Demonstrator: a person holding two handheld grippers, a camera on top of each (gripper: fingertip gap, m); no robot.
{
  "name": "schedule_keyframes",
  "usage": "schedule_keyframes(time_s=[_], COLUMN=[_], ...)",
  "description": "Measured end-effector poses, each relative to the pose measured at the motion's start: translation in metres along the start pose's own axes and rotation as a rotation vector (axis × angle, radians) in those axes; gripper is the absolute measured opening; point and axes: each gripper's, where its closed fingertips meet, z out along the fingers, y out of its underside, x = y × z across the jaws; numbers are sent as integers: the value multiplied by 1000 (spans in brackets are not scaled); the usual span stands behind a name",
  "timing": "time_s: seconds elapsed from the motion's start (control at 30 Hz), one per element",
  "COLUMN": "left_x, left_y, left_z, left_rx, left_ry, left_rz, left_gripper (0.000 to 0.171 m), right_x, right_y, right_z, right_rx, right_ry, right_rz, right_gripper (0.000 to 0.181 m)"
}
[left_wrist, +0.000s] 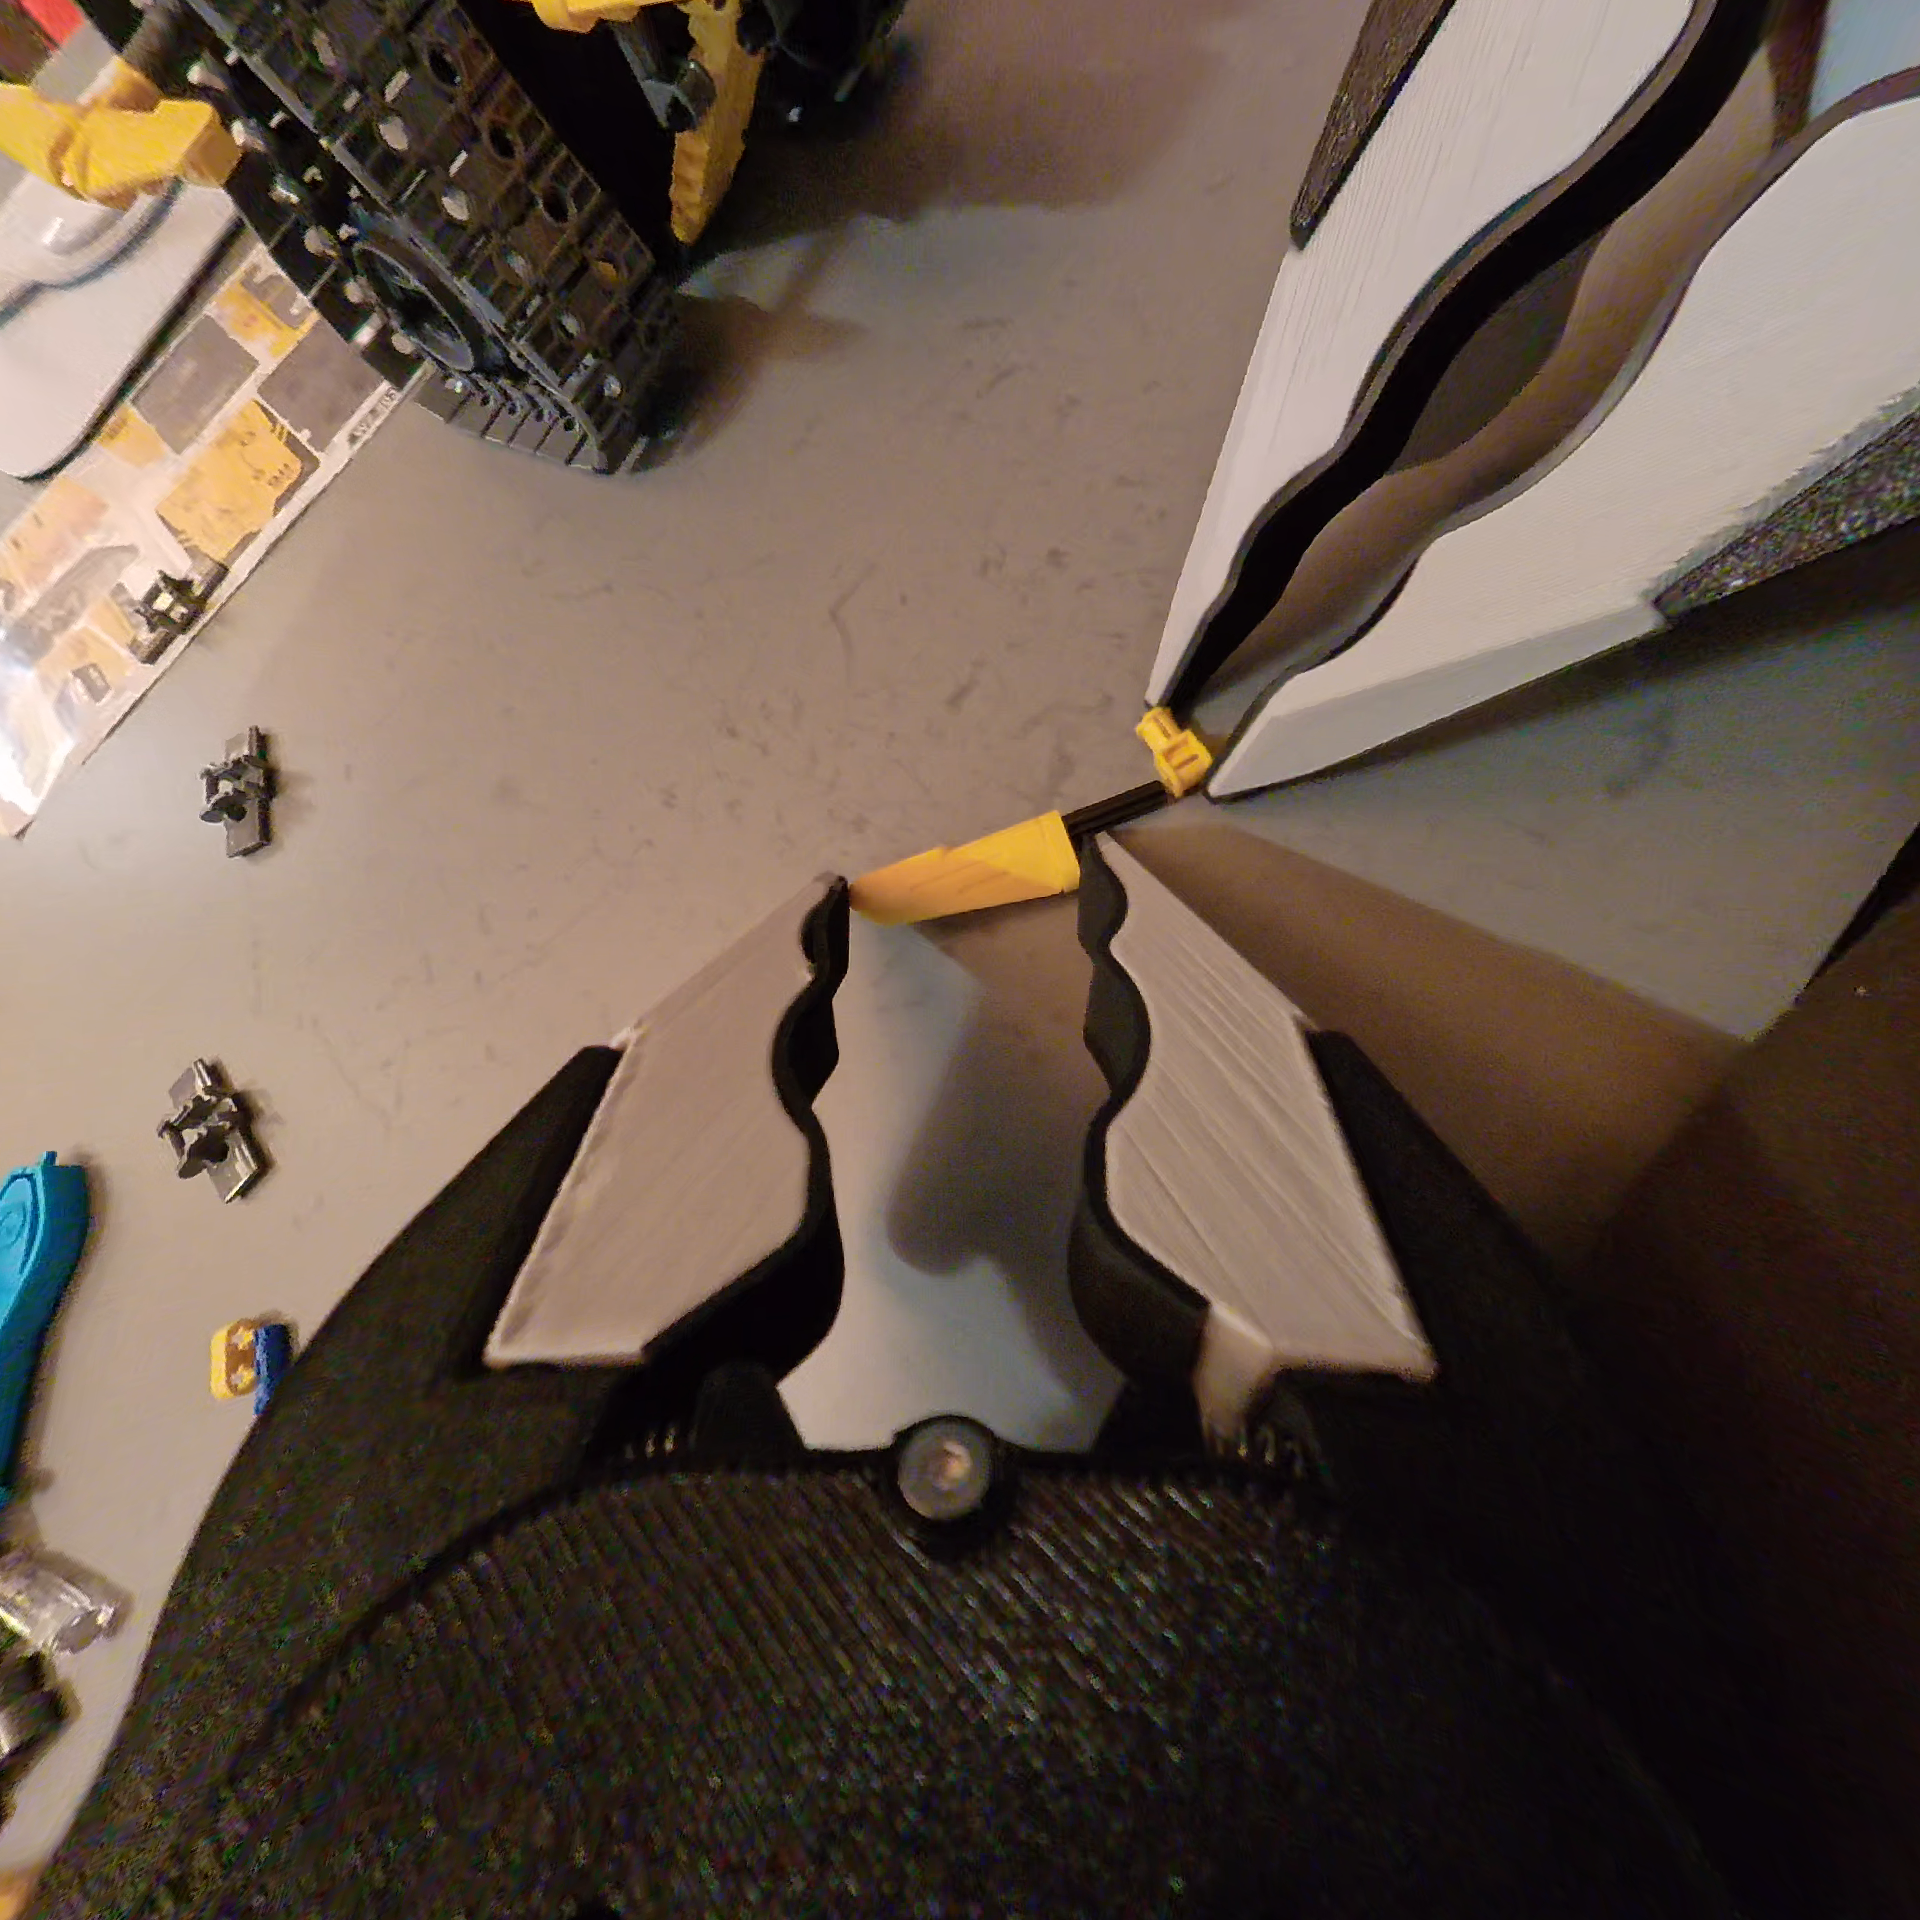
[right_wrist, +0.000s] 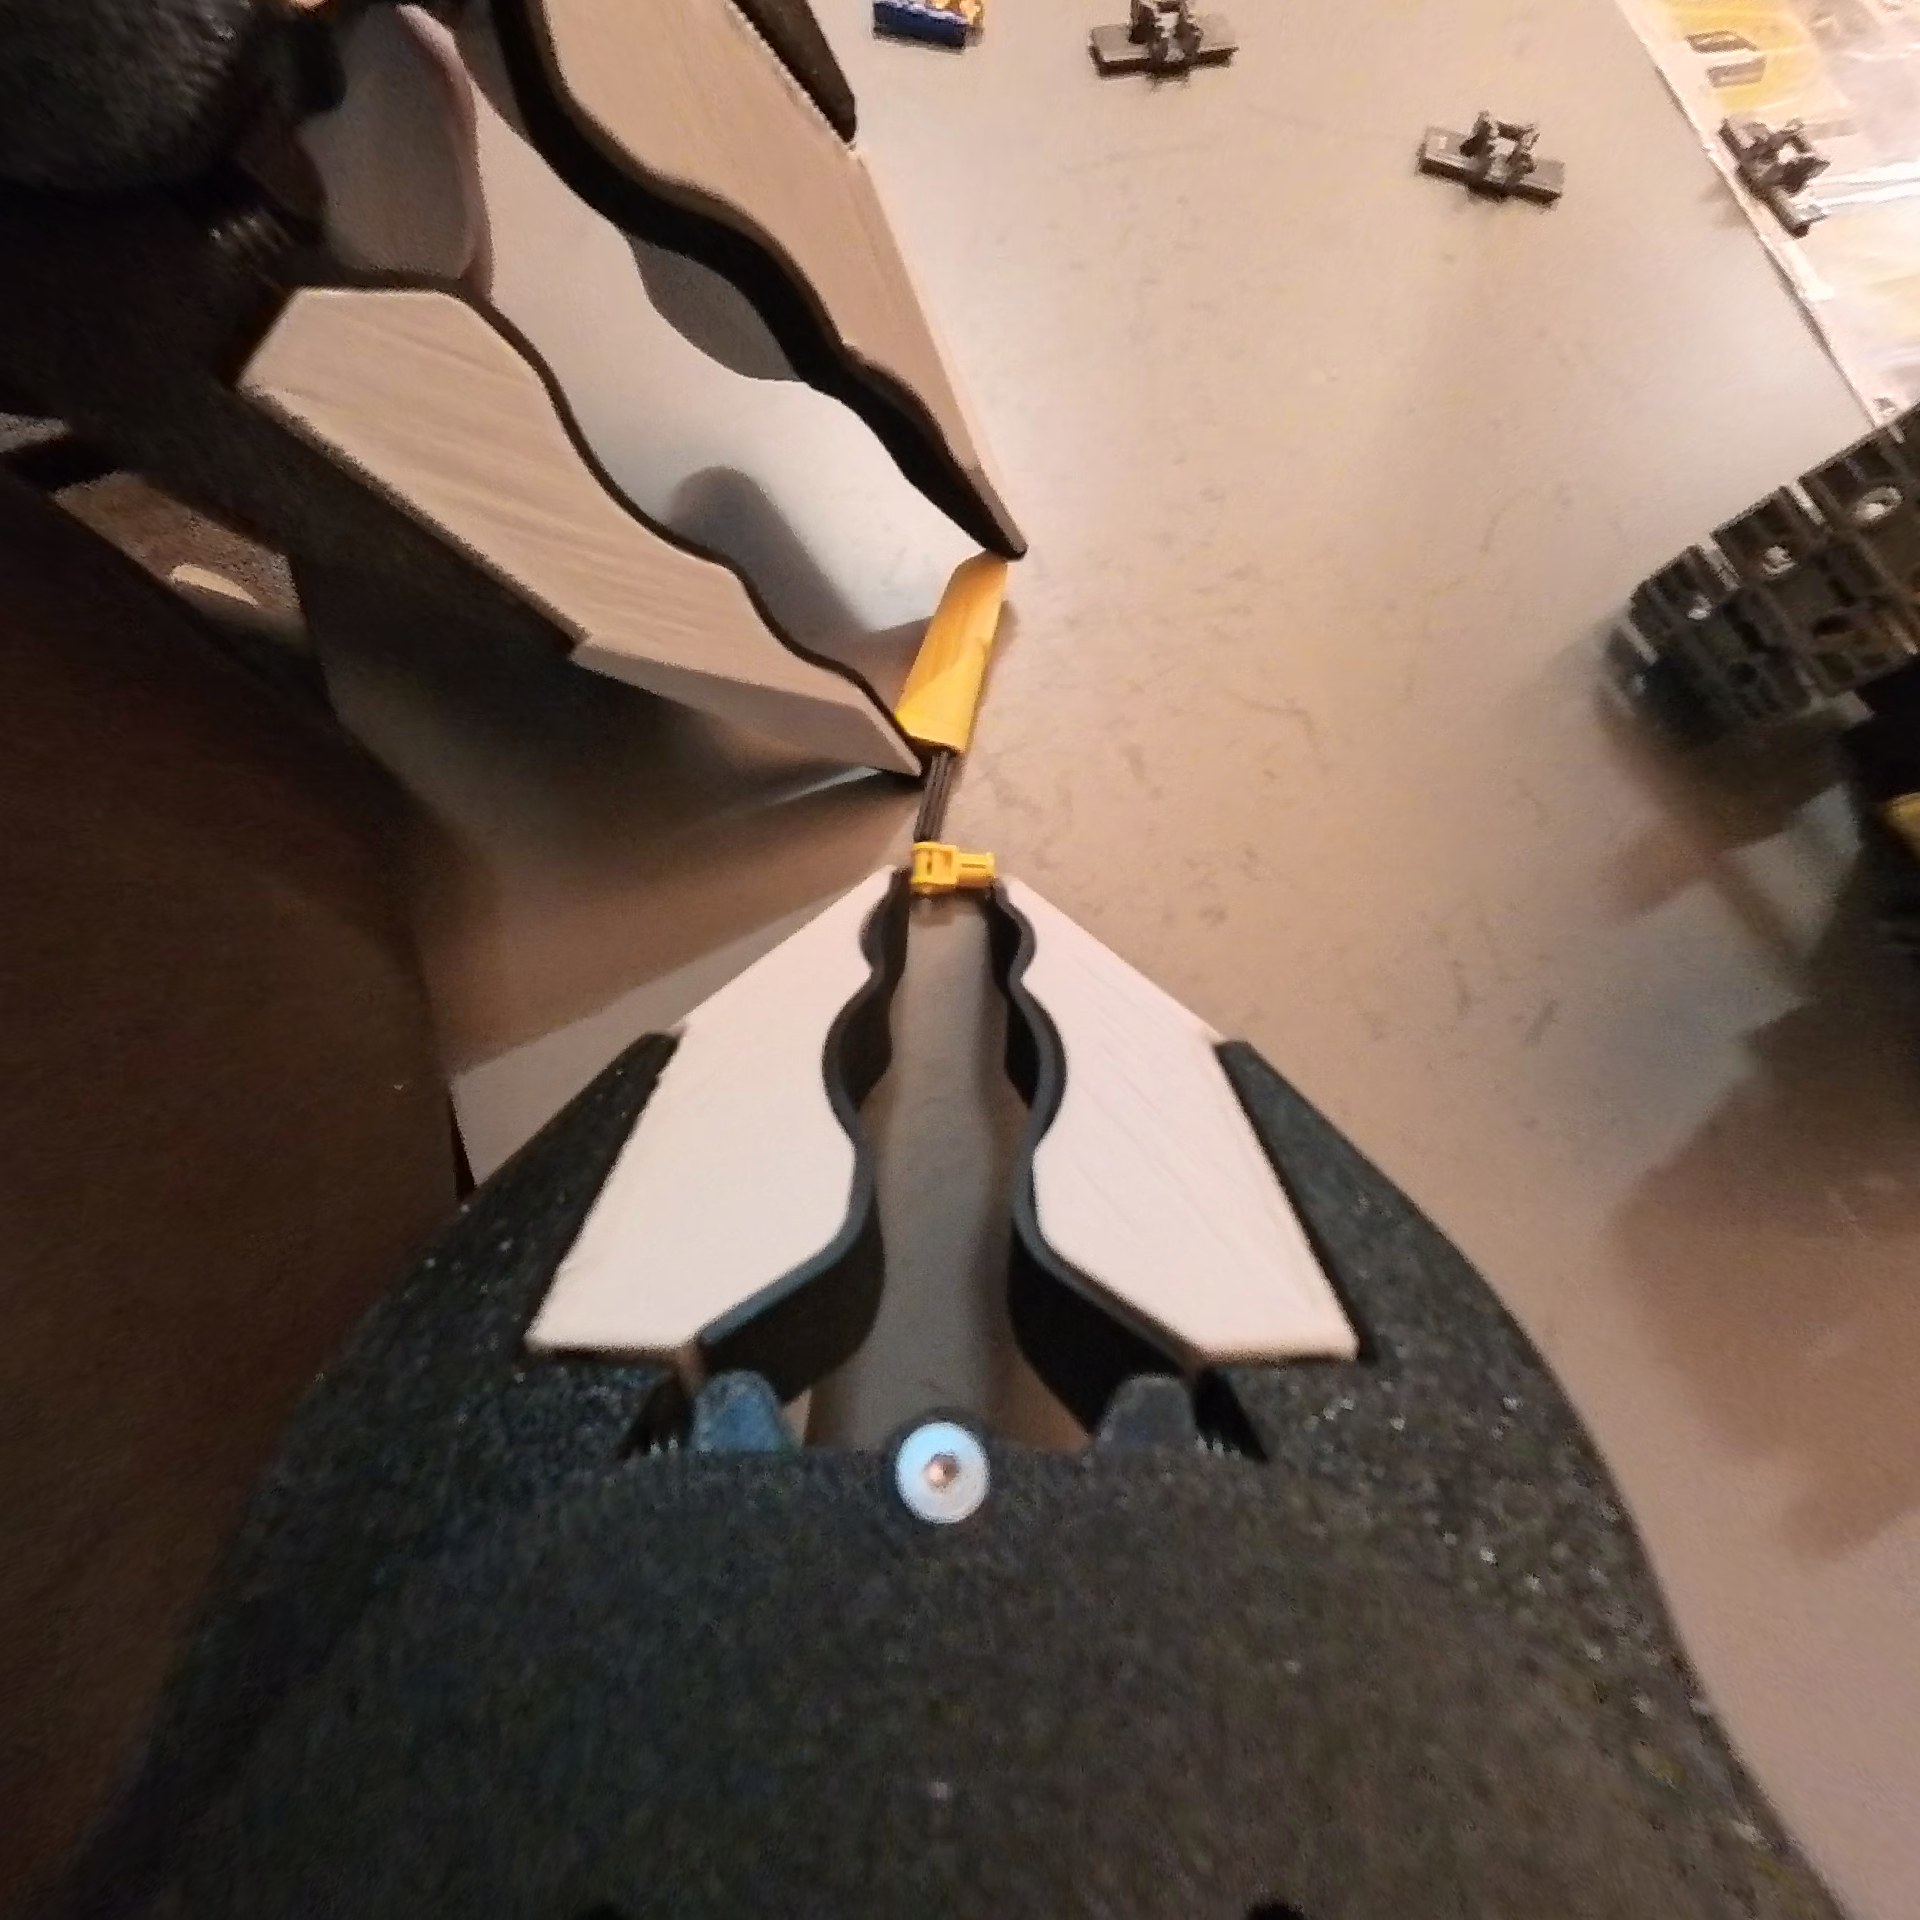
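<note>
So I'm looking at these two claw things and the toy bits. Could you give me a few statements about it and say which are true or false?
1. The left gripper holds the long yellow piece by its two ends. True.
2. The right gripper is empty. False: its tips pinch a small yellow connector.
3. A black axle joins the yellow piece and the connector. True.
4. The tracked model is red. False: it is black and yellow.
5. Small black parts lie loose on the grey table. True.
</note>
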Motion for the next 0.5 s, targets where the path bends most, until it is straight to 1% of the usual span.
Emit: schedule_keyframes(time_s=[0.1, 0.23, 0.5], left_x=[0, -1, -1], left_y=[0, 0, 1], left_z=[-1, -1, 1], left_rx=[-1, -3, -19], left_ry=[-26, -39, -1], left_rz=[2, 1, -64], left_gripper=[42, 43, 43], right_x=[0, 0, 1], right_y=[0, -1, -1], right_z=[0, 1, 1], right_rx=[-2, -3, 1], right_ry=[16, 2, -22], right_rz=[11, 54, 120], right_gripper=[14, 14, 14])
